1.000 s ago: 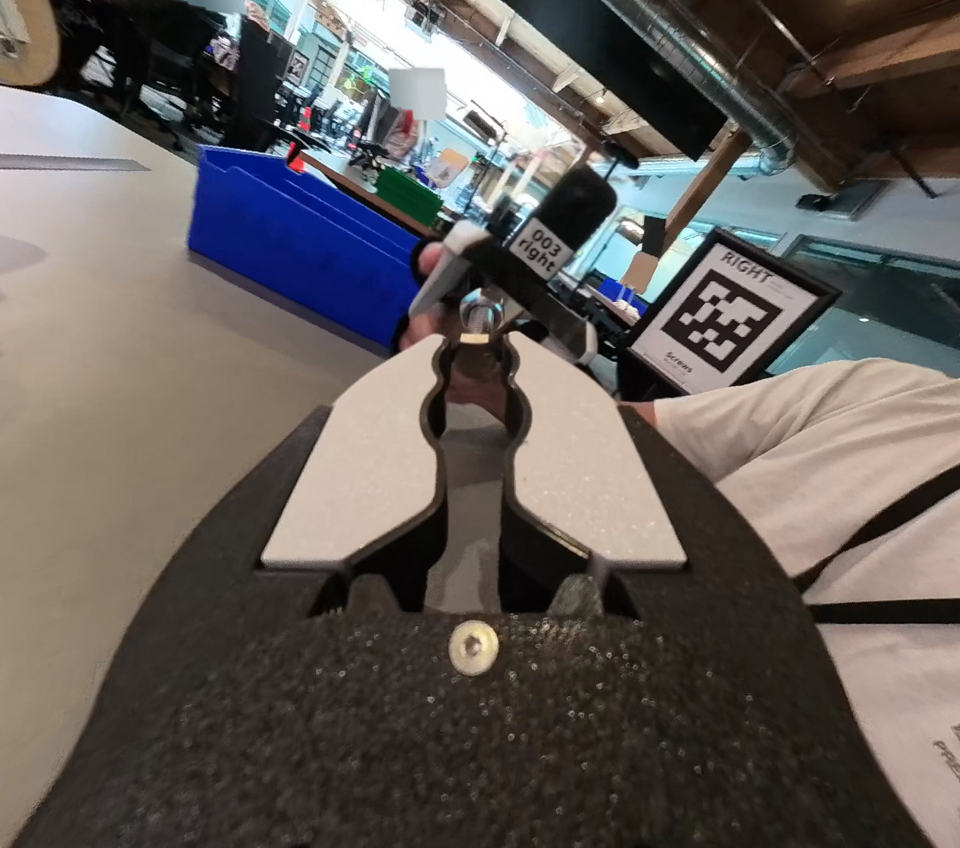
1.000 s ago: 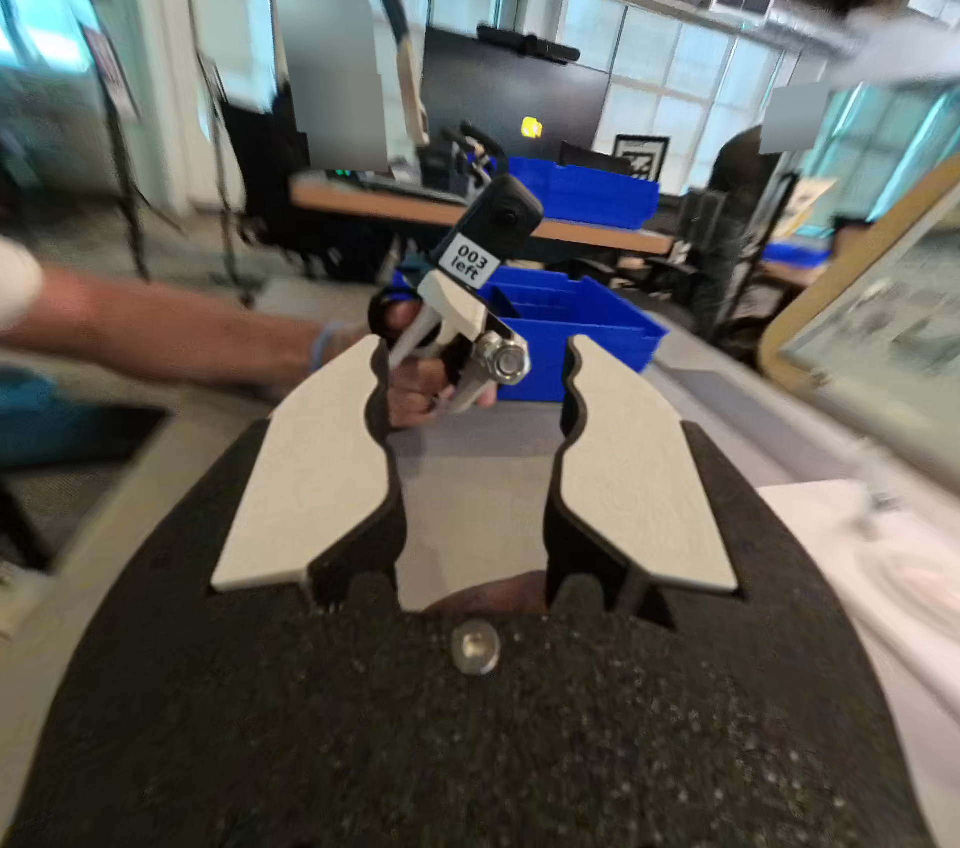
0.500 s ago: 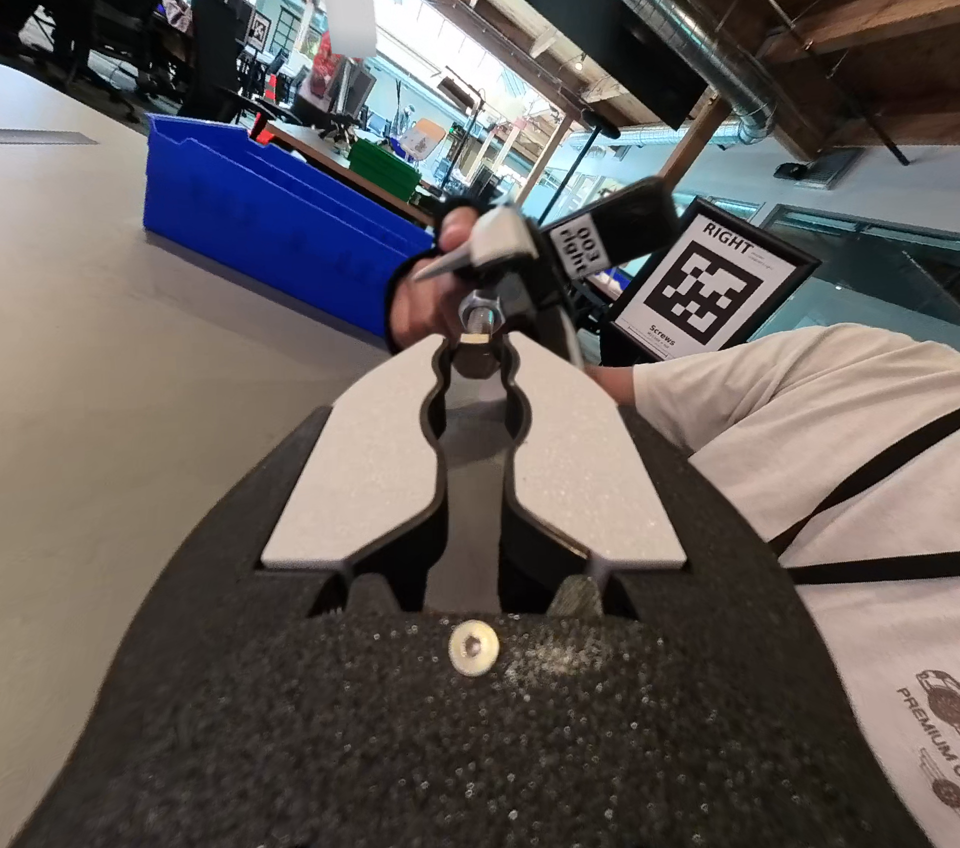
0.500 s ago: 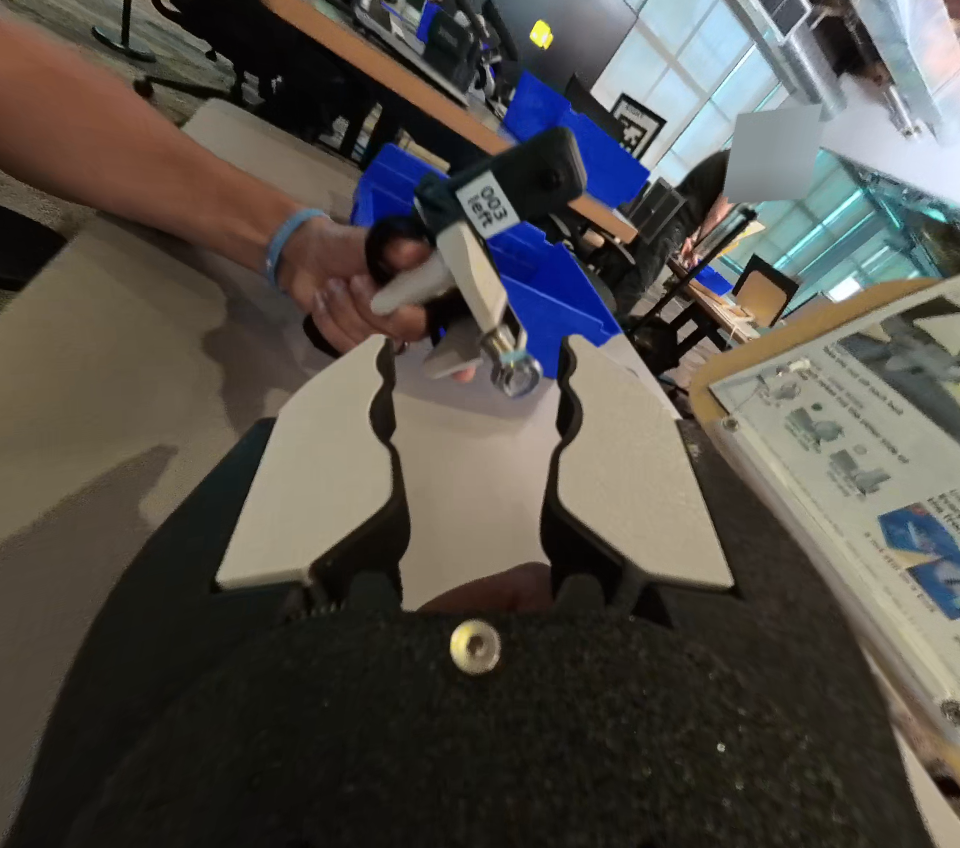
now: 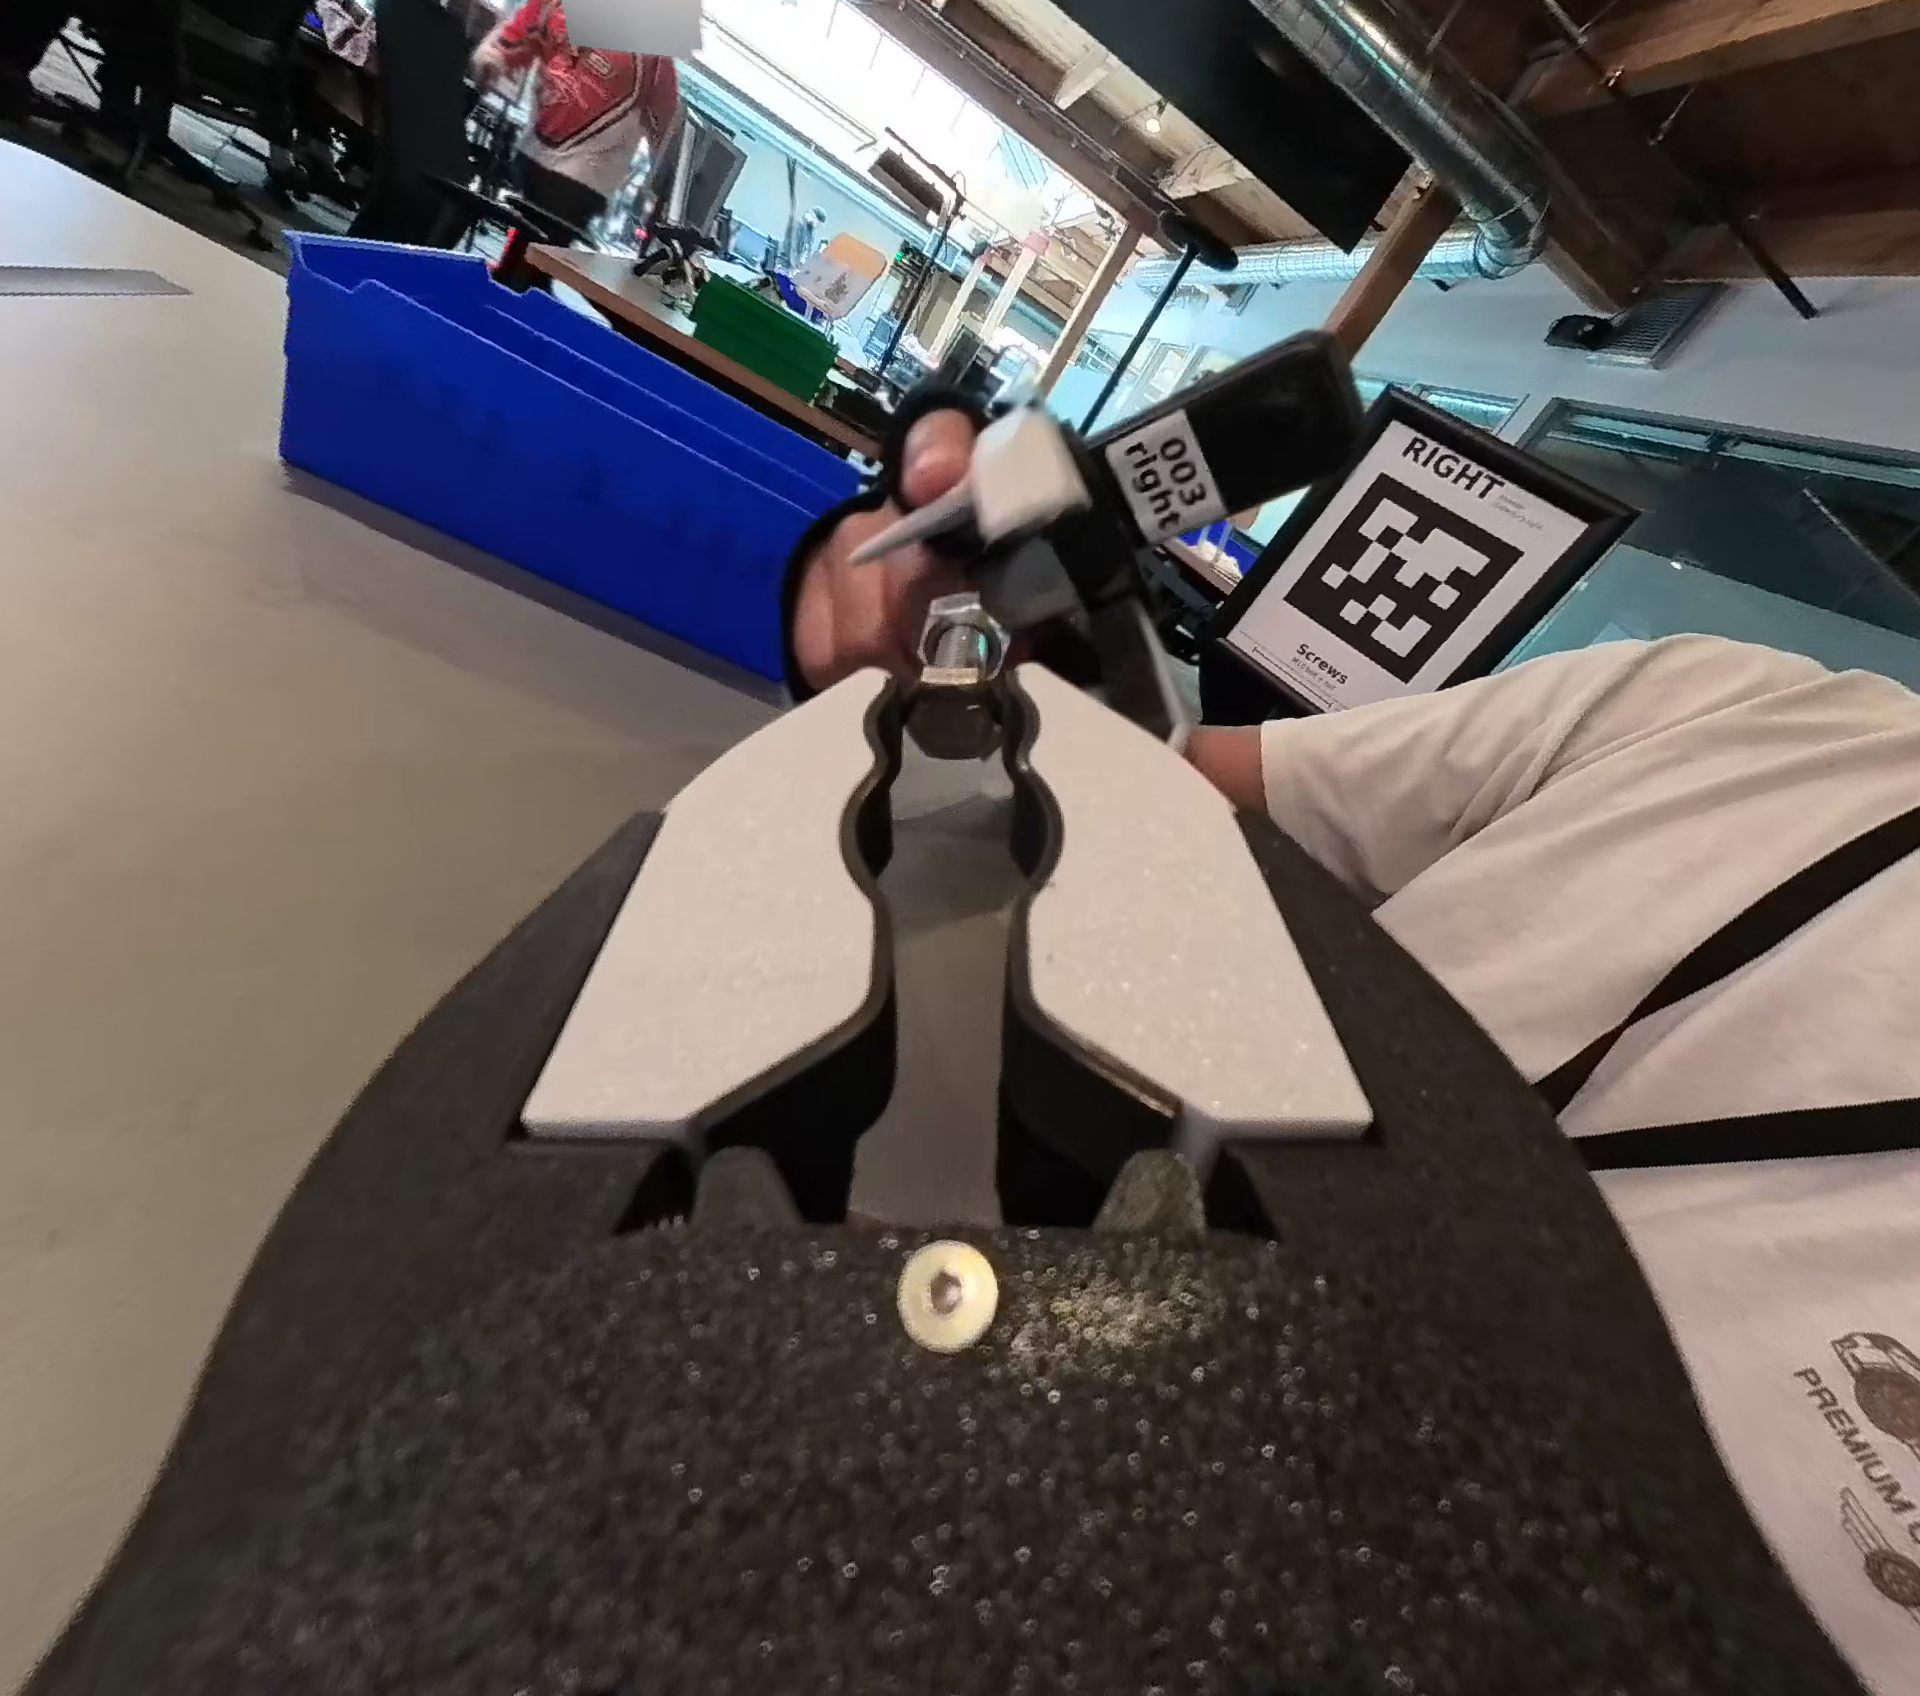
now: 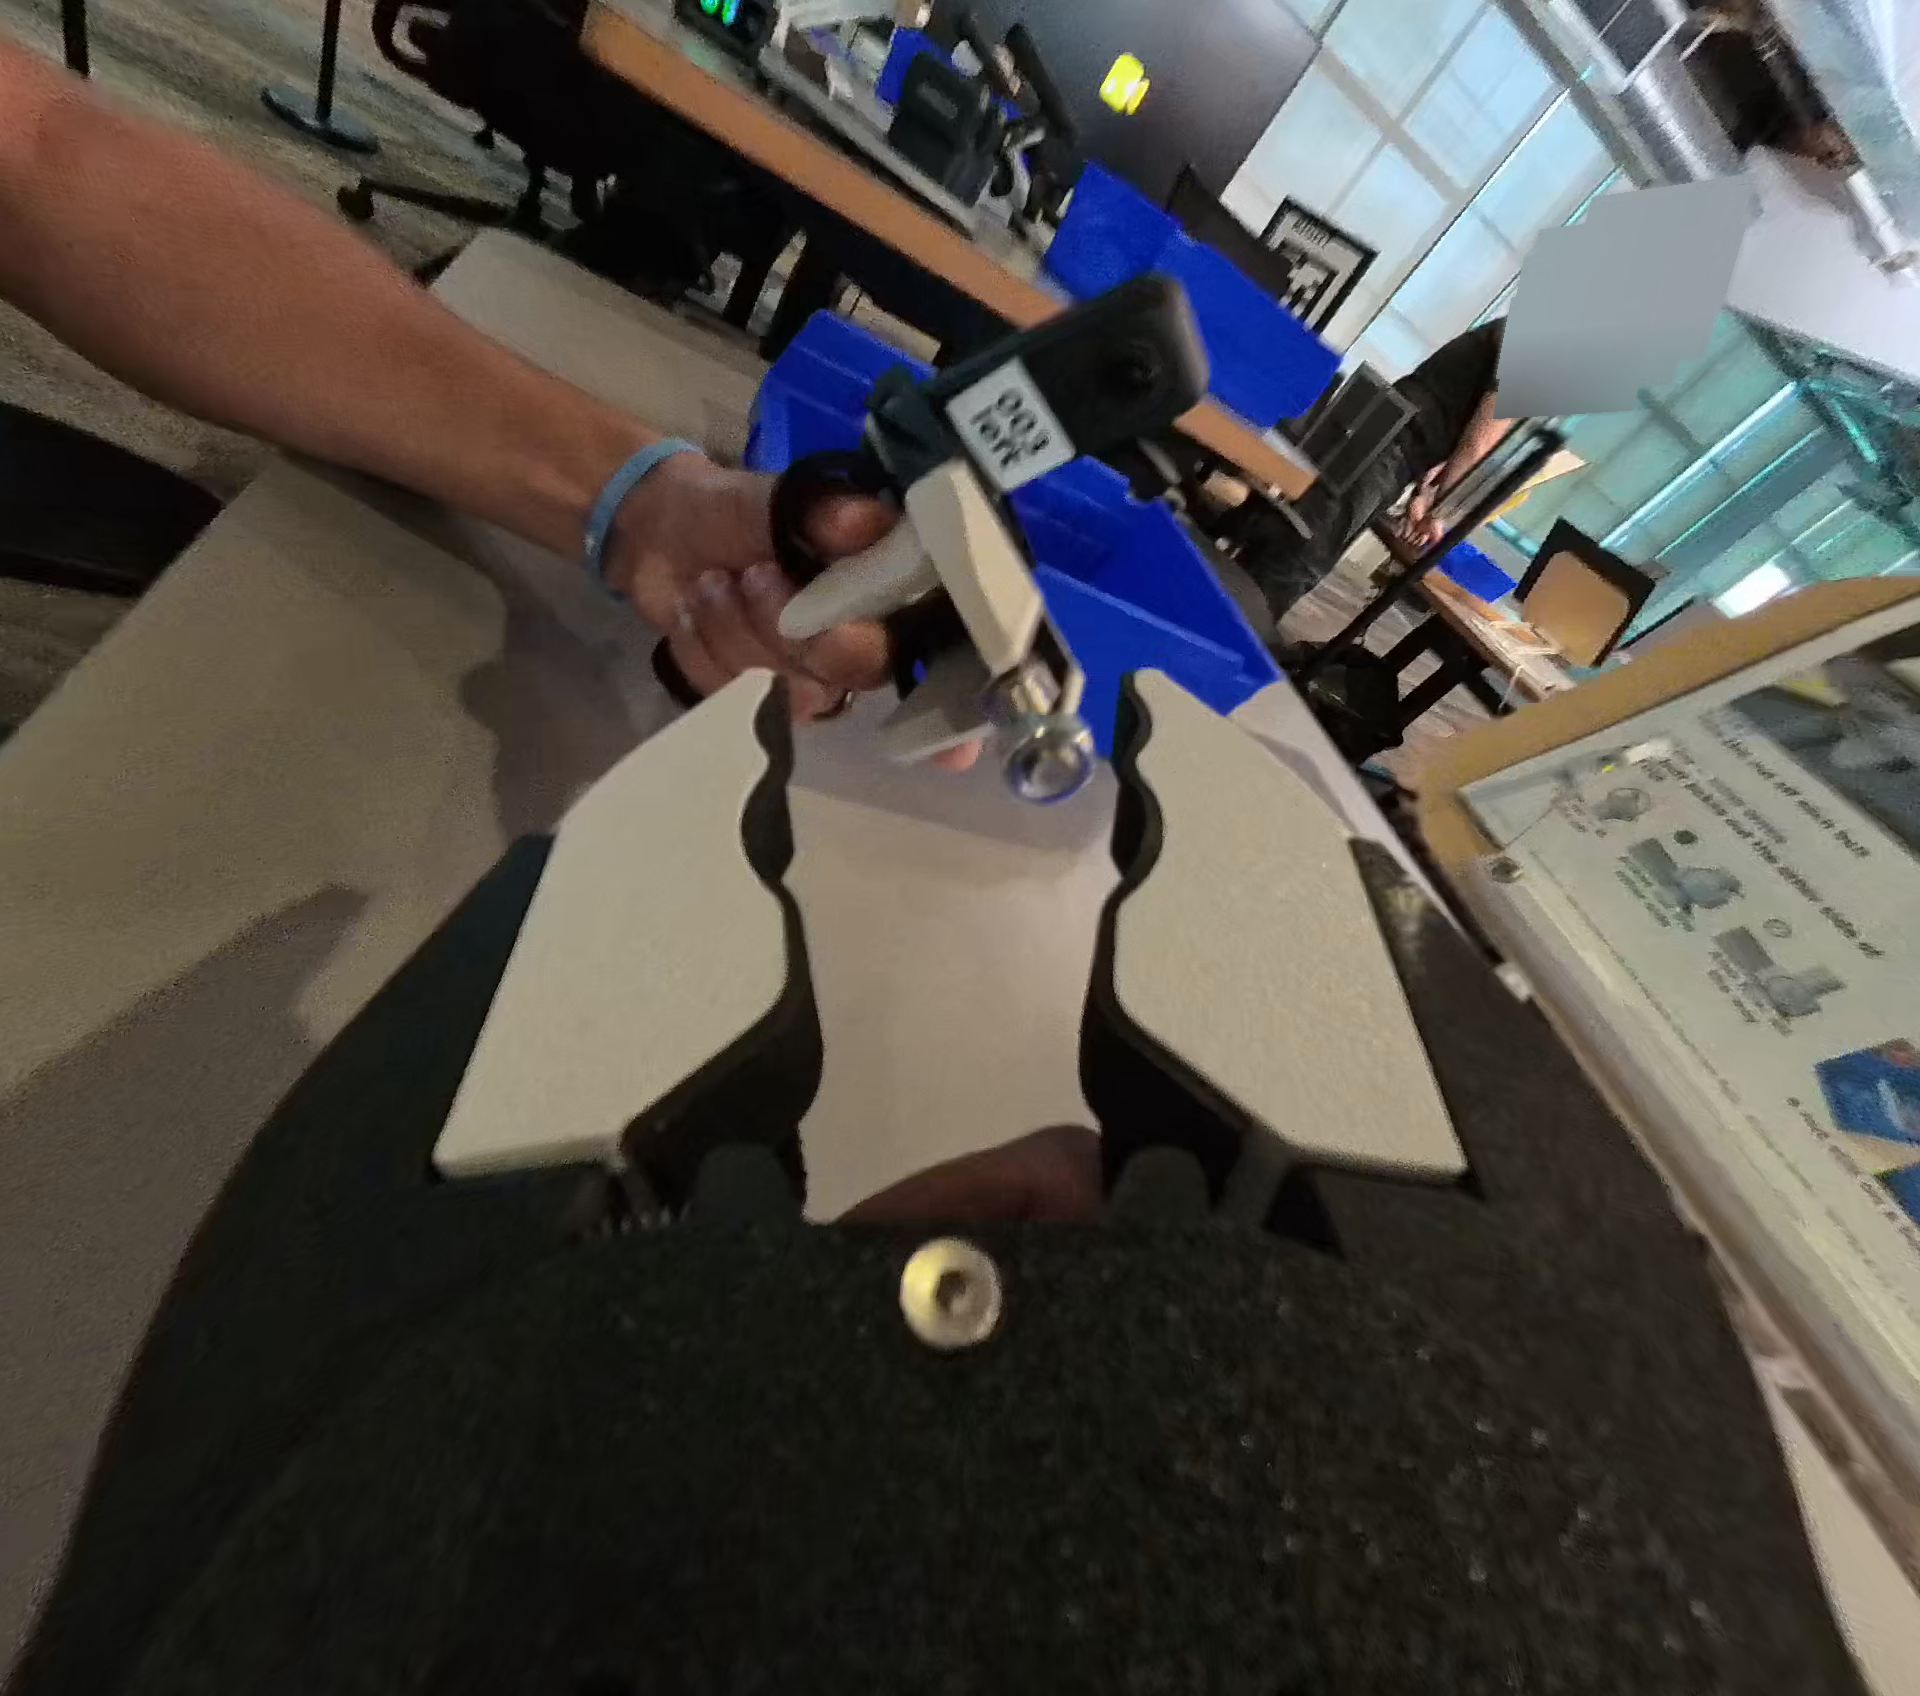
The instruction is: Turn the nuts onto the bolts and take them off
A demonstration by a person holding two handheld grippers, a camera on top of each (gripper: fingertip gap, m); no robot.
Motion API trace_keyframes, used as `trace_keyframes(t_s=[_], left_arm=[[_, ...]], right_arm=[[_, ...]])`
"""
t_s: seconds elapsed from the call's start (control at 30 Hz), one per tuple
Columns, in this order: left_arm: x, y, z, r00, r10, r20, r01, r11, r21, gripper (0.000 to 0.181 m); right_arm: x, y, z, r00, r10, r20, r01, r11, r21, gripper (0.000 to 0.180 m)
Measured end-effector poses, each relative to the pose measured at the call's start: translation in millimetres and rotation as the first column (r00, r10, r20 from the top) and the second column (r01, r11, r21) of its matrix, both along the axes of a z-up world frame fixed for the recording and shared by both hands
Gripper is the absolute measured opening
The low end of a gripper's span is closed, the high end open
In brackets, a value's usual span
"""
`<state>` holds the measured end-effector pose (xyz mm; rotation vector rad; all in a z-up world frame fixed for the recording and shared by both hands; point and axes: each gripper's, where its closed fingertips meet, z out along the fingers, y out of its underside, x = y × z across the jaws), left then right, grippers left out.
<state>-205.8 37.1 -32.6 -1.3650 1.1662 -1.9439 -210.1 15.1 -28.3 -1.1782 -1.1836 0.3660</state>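
Overhead, left tool (image 5: 951,716) clamps bolt (image 5: 954,678); right tool (image 6: 951,747) gapes, table edge (image 6: 1340,799) near

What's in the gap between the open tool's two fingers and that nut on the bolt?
Nothing solid. In the right wrist view the right gripper is open, and only bare table shows before the nut on the bolt.

Wearing a white short-sleeved shirt (image 5: 1558,815) with a dark print at 4 o'clock and thin black straps (image 5: 1714,971) crossing it. Wearing a light blue wristband (image 6: 623,503) at 9 o'clock. Showing two pale grey wavy-edged fingers (image 5: 748,919) sitting on a bumpy black body (image 5: 935,1490), with one silver screw (image 5: 947,1296) shining at 6 o'clock.
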Motion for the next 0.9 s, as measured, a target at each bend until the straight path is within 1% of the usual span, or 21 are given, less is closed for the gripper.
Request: trace_keyframes(t_s=[0.1, 0.17, 0.23, 0.3, 0.33, 0.37, 0.4, 0.47, 0.5, 0.57, 0.6, 0.63, 0.73, 0.77, 0.83, 0.9], left_arm=[[0, -7, 4, 1.000, -0.023, 0.015, 0.023, 1.000, 0.009, 0.018], [0, -8, 5, 1.000, -0.020, 0.015, 0.019, 1.000, 0.019, 0.018], [0, -6, 3, 1.000, -0.017, 0.007, 0.017, 1.000, 0.020, 0.018], [0, -3, 0, 1.000, -0.009, -0.003, 0.009, 1.000, 0.014, 0.018], [0, -1, -2, 1.000, -0.007, -0.010, 0.007, 1.000, 0.009, 0.018], [1, 0, -3, 1.000, -0.004, -0.011, 0.004, 1.000, 0.004, 0.018], [1, -1, -3, 1.000, -0.008, -0.012, 0.008, 1.000, 0.001, 0.018], [2, -3, -2, 1.000, -0.012, -0.010, 0.012, 1.000, 0.006, 0.018], [1, -5, -1, 1.000, -0.020, -0.004, 0.020, 1.000, 0.009, 0.018], [0, -8, 3, 1.000, -0.029, 0.013, 0.029, 1.000, 0.010, 0.018], [1, -9, 3, 1.000, -0.027, 0.009, 0.027, 0.999, 0.018, 0.018], [1, -9, 3, 1.000, -0.025, 0.006, 0.025, 0.999, 0.024, 0.018], [1, -6, 1, 1.000, -0.019, 0.003, 0.019, 1.000, 0.014, 0.018], [1, -5, 0, 1.000, -0.016, -0.001, 0.016, 1.000, 0.013, 0.018], [1, -4, -1, 1.000, -0.016, -0.003, 0.016, 1.000, 0.008, 0.018], [1, -6, 1, 1.000, -0.023, 0.004, 0.023, 1.000, 0.005, 0.018]], right_arm=[[1, 18, -37, 0.999, -0.023, 0.044, 0.027, 0.996, -0.085, 0.060], [9, 27, -48, 0.999, -0.044, 0.032, 0.048, 0.990, -0.131, 0.060], [12, 21, -30, 0.999, -0.044, 0.003, 0.044, 0.995, -0.091, 0.058], [10, 4, 2, 0.999, -0.009, -0.051, 0.008, 1.000, -0.025, 0.056], [7, -3, 12, 0.998, 0.010, -0.062, -0.011, 1.000, -0.005, 0.055], [3, -8, 15, 0.998, 0.023, -0.055, -0.023, 1.000, 0.003, 0.056], [-1, -8, 10, 0.999, 0.030, -0.036, -0.030, 1.000, -0.004, 0.056], [-4, 3, -17, 1.000, 0.009, 0.010, -0.008, 0.999, -0.047, 0.061], [-2, 11, -34, 1.000, 0.000, 0.026, 0.002, 0.996, -0.087, 0.056], [5, 24, -57, 0.999, -0.027, 0.042, 0.034, 0.985, -0.167, 0.059], [8, 25, -55, 0.998, -0.040, 0.043, 0.046, 0.987, -0.154, 0.059], [10, 23, -45, 0.999, -0.045, 0.022, 0.047, 0.991, -0.125, 0.057], [13, 7, -1, 0.996, -0.029, -0.088, 0.025, 0.999, -0.047, 0.055], [12, 0, 9, 0.995, -0.014, -0.102, 0.012, 1.000, -0.018, 0.053], [4, -8, 12, 0.996, 0.006, -0.091, -0.006, 1.000, 0.002, 0.053], [-3, -3, -7, 0.999, 0.003, -0.046, -0.005, 1.000, -0.030, 0.055]])
